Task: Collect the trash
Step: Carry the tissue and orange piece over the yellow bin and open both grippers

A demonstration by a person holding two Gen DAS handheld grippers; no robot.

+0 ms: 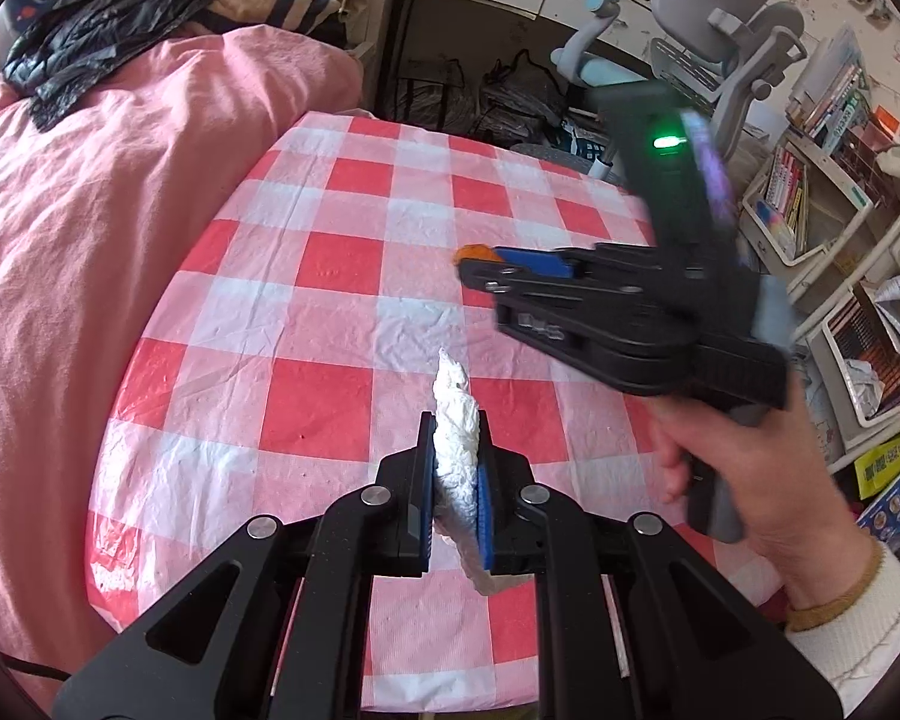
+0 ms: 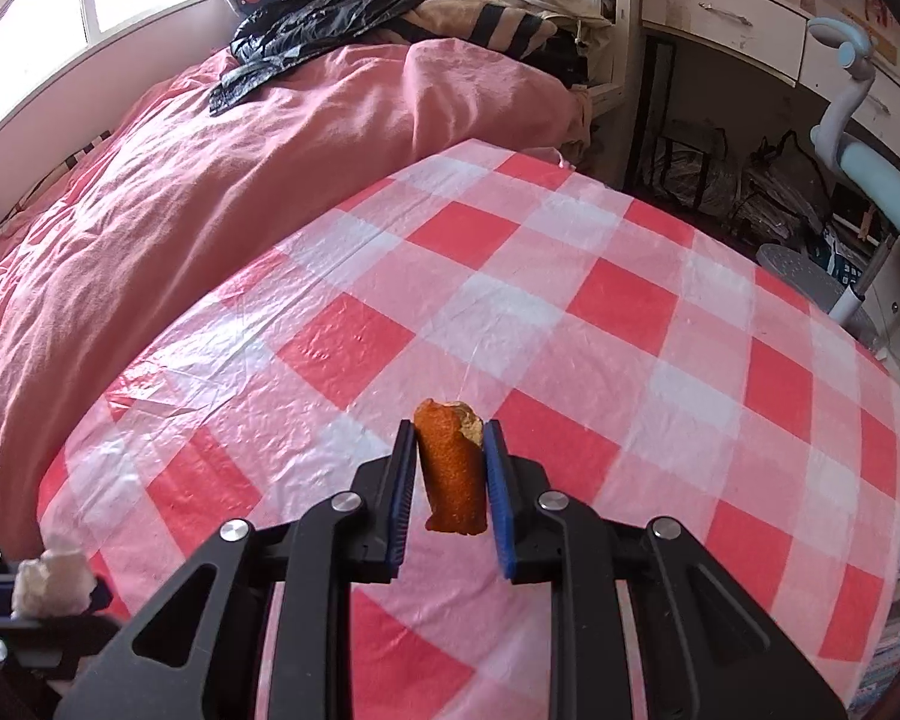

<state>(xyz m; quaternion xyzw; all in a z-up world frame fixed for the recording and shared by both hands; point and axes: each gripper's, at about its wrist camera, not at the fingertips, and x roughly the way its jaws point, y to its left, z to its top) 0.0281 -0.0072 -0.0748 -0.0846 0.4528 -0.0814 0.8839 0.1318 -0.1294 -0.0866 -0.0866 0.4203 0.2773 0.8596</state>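
My left gripper [image 1: 456, 420] is shut on a crumpled white tissue [image 1: 457, 450], held above the red-and-white checked table [image 1: 330, 312]. My right gripper [image 2: 449, 432] is shut on a piece of orange peel [image 2: 453, 468], also held above the table [image 2: 570, 312]. In the left wrist view the right gripper [image 1: 471, 264] sits to the right, blurred, with the orange peel [image 1: 474, 253] at its tip. In the right wrist view the left gripper's tissue [image 2: 51, 582] shows at the bottom left.
A bed with a pink cover [image 1: 102, 210] lies along the table's left side, with a black bag [image 1: 102, 36] on it. A grey chair [image 1: 720, 36] and shelves of books [image 1: 810, 192] stand to the right. Dark bags [image 2: 750, 180] lie under the desk.
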